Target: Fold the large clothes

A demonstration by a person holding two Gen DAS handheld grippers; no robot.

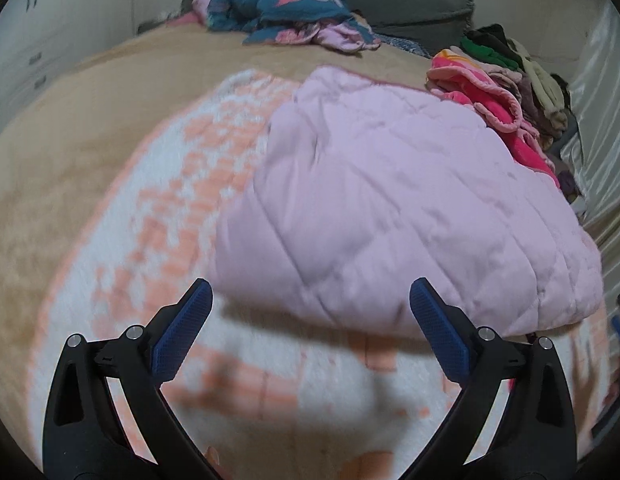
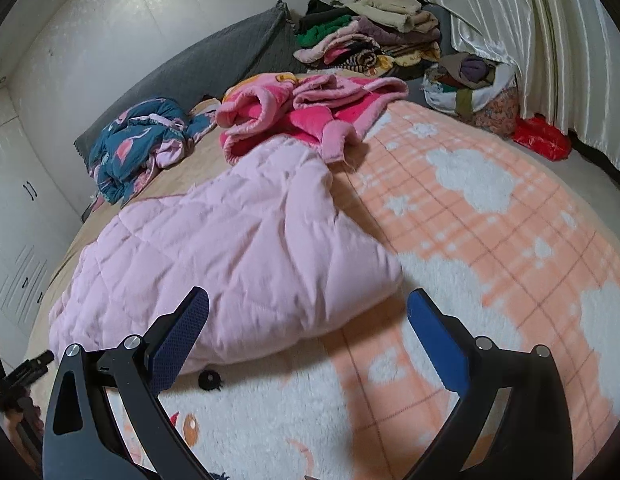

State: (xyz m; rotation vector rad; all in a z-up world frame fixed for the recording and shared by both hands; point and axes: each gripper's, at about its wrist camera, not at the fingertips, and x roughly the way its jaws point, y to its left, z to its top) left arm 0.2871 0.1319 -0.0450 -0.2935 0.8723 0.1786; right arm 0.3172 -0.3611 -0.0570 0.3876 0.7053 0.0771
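A pale pink quilted garment [image 1: 394,200] lies folded into a thick block on the peach-and-white blanket [image 1: 157,248]; the right wrist view shows the garment [image 2: 237,248] from its other side. My left gripper [image 1: 310,300] hangs open just short of the garment's near edge, nothing between its blue pads [image 1: 181,332]. My right gripper [image 2: 307,308] is open too, above the garment's near corner, its pads [image 2: 438,344] touching nothing.
A pink fleece garment [image 2: 310,116] lies behind the folded one. A blue patterned garment [image 2: 141,144] is crumpled near a grey headboard cushion [image 2: 205,68]. Stacked clothes [image 2: 370,36], a full bag [image 2: 470,88], curtains [image 2: 530,40]. A small black object [image 2: 209,379] on the blanket.
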